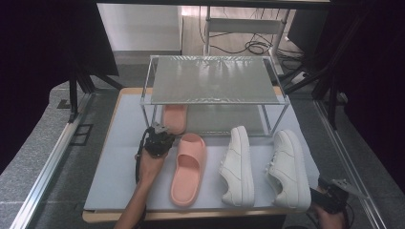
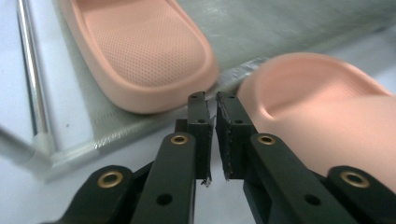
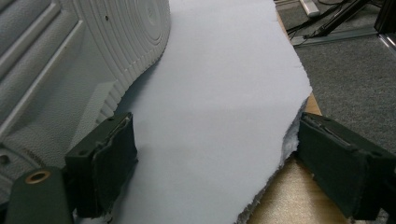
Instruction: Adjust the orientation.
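While your left gripper (image 2: 215, 100) sits closed, empty, beside the slide (image 1: 188, 169), open it squarely; right gripper (image 3: 210, 163) idles wide open.

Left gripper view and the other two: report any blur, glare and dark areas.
Left gripper view: the jaws are sharp, while the pink slide at right is soft and blurred. High view: the rack top shows pale glare and both sides are very dark. Right gripper view: the white sneaker sole is sharp.

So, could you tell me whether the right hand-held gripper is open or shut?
Open: the right hand-held gripper has its jaws wide apart, nothing between them.
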Action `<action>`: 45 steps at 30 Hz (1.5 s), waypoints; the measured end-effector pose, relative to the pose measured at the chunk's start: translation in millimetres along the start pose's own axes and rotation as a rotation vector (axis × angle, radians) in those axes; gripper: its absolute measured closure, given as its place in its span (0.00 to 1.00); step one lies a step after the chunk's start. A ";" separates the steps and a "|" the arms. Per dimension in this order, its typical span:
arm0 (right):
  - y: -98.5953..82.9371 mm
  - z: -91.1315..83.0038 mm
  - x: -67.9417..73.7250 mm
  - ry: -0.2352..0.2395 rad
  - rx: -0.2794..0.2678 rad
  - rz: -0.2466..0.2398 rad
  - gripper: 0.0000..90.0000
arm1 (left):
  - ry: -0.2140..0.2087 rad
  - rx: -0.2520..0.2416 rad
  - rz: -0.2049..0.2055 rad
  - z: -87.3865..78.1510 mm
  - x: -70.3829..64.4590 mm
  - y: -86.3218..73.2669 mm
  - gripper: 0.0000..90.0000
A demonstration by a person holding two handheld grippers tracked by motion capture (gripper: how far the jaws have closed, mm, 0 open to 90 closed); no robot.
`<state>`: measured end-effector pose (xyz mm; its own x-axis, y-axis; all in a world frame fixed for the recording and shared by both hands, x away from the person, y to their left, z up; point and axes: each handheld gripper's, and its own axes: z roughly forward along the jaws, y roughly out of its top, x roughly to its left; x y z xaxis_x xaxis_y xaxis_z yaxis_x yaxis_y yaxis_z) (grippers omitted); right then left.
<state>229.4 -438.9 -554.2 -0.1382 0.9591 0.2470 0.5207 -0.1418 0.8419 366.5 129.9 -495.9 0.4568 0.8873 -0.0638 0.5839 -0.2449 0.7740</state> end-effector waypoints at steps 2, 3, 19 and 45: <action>0.0 0.0 0.0 0.000 0.000 0.000 0.14 | -0.015 -0.005 -0.004 -13.7 -0.7 -4.3 0.87; 0.0 0.0 0.0 0.000 0.000 0.000 0.14 | -0.015 -0.005 -0.004 -13.7 -0.7 -4.3 0.86; -0.1 0.0 0.0 -0.001 -0.001 0.000 0.14 | -0.108 -0.067 0.000 -82.7 -28.9 -41.2 0.71; -0.1 0.1 0.1 0.000 -0.003 0.002 0.14 | -0.083 -0.012 0.023 -42.3 -55.1 -49.0 0.73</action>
<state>229.4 -438.7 -554.4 -0.1374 0.9588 0.2488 0.5189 -0.1443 0.8426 284.4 109.5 -503.7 0.5240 0.8461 -0.0976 0.5649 -0.2595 0.7833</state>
